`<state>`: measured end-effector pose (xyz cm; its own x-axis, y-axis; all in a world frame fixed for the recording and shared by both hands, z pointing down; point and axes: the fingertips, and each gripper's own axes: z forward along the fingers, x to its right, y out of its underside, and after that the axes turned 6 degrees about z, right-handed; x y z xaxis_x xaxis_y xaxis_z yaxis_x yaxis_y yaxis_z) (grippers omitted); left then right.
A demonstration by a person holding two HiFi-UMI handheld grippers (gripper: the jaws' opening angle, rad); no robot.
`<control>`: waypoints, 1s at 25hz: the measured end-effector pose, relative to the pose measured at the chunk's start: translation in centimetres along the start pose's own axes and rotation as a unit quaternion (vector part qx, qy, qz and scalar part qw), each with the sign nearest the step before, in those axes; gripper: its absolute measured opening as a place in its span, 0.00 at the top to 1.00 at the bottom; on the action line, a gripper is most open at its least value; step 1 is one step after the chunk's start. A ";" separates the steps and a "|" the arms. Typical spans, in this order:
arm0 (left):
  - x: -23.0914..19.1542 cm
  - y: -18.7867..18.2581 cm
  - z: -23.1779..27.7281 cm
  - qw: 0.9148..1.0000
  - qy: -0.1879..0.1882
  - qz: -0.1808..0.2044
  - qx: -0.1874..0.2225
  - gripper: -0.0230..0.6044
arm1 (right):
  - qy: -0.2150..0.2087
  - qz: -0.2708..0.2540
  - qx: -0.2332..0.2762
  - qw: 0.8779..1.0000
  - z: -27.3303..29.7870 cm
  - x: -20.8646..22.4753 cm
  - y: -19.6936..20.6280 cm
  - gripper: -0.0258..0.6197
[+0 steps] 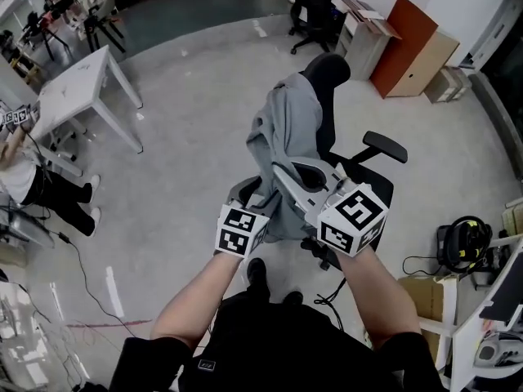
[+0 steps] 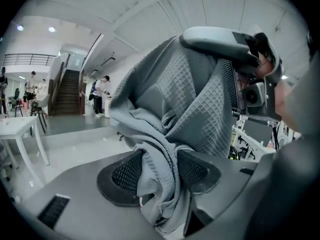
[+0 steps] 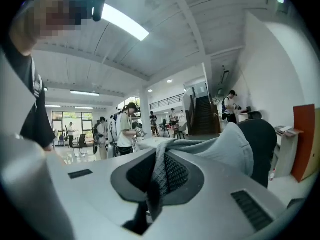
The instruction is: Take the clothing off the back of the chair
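A black office chair (image 1: pixel 328 96) on the grey floor (image 1: pixel 188 137) carries grey clothing (image 1: pixel 286 129) over its back.

The garment (image 2: pixel 195 99) is matt grey cloth with a rough waffle weave. The left gripper (image 2: pixel 159 171) and the right gripper (image 3: pixel 157 176) have smooth, matt grey plastic bodies, and their black pads (image 2: pixel 125 173) carry a fine grid texture. The chair (image 1: pixel 331 72) back looks like matt black fabric. The grey floor (image 1: pixel 188 121) is smooth and slightly shiny.

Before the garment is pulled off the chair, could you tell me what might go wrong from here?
The grey garment hangs on the chair back, so pulling could snag it or drag the chair along. The right gripper pinches only a thin fold, which might slip out.
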<state>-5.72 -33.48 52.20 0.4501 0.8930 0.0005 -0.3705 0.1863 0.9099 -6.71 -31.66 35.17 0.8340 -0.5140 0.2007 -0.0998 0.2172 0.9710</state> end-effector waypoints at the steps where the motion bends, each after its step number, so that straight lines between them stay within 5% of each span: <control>1: 0.7 0.0 -0.5 1.000 0.003 -0.004 0.004 0.61 | -0.007 0.013 0.012 1.000 -0.9 -0.4 -0.2 0.92; 9: 6.9 0.6 -5.5 1.000 -0.005 -0.002 0.024 0.61 | -0.006 0.133 0.107 0.985 -9.5 0.7 -2.7 0.92; 15: 12.5 -0.2 -9.6 0.999 0.007 0.016 0.039 0.58 | -0.042 0.105 0.115 0.987 -13.5 -3.2 -3.8 0.92; 19: 15.2 0.6 -10.6 0.999 0.021 0.021 0.022 0.53 | -0.061 0.062 0.076 0.993 -14.2 -7.1 -1.7 0.92; 25: 19.1 0.6 -11.2 0.997 0.053 0.050 0.015 0.53 | -0.040 0.047 0.041 0.997 -16.6 -9.8 1.0 0.91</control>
<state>-6.46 -11.68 48.12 0.3237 0.9449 0.0499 -0.3834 0.0828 0.9199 -5.98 -12.63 32.00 0.7731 -0.5601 0.2976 -0.2221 0.2004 0.9542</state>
